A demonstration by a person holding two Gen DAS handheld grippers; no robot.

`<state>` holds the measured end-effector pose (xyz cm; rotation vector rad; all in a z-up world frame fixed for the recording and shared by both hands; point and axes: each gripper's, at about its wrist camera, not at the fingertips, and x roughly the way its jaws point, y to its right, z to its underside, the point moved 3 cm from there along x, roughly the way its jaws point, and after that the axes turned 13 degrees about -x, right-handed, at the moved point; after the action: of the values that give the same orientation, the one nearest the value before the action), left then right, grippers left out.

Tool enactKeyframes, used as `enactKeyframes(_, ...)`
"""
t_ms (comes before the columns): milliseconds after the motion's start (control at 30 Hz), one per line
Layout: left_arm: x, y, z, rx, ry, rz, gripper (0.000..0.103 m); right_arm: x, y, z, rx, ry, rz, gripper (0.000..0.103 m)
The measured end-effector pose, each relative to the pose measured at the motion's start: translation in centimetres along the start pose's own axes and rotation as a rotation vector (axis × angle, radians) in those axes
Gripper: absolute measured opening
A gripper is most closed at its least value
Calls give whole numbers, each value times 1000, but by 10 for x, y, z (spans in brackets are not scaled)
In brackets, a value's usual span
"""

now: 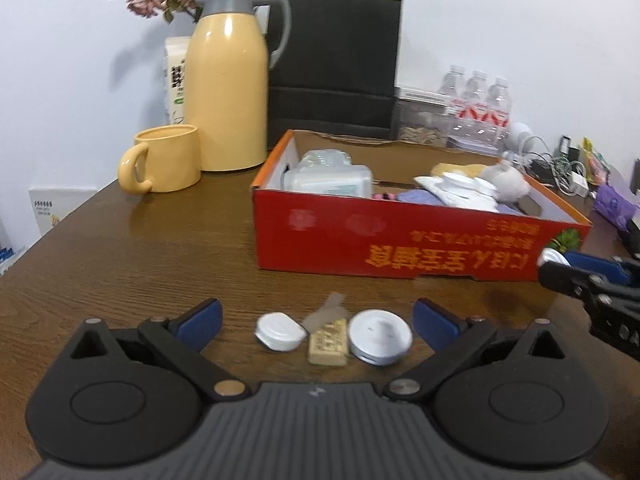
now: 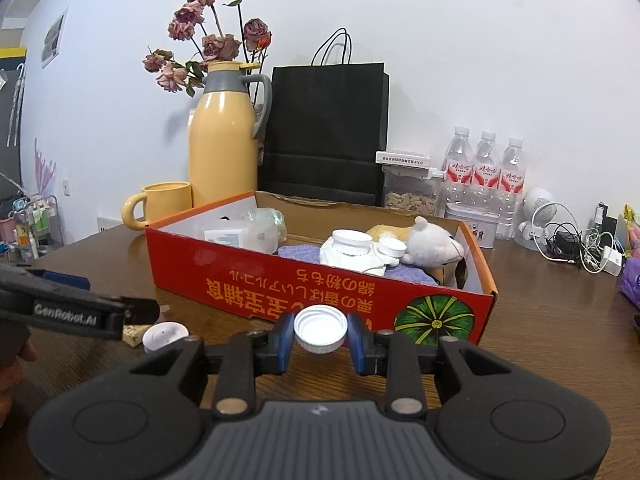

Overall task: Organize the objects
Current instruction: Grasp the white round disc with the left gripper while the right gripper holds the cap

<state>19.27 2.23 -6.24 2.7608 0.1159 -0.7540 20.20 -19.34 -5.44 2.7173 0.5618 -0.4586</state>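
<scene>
Right view only: gripped white cap (image 2: 320,329)

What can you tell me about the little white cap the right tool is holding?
The white cap is a small round screw lid that looks like plastic, with ridges around its rim. It is turned upside down, so its smooth hollow inside faces up. The right tool pinches it between two blue pads, one on each side, above the brown wooden table, just in front of the red cardboard box. Nothing else touches it.
</scene>
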Motion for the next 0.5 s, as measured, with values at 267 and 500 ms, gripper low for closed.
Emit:
enactKeyframes(267, -10, 21, 13, 68, -4, 55, 93, -7, 5, 2, 13, 14, 5, 27)
enactKeyframes(500, -9, 35, 22, 106, -45, 100, 57, -10, 8, 4, 21, 21, 5, 27)
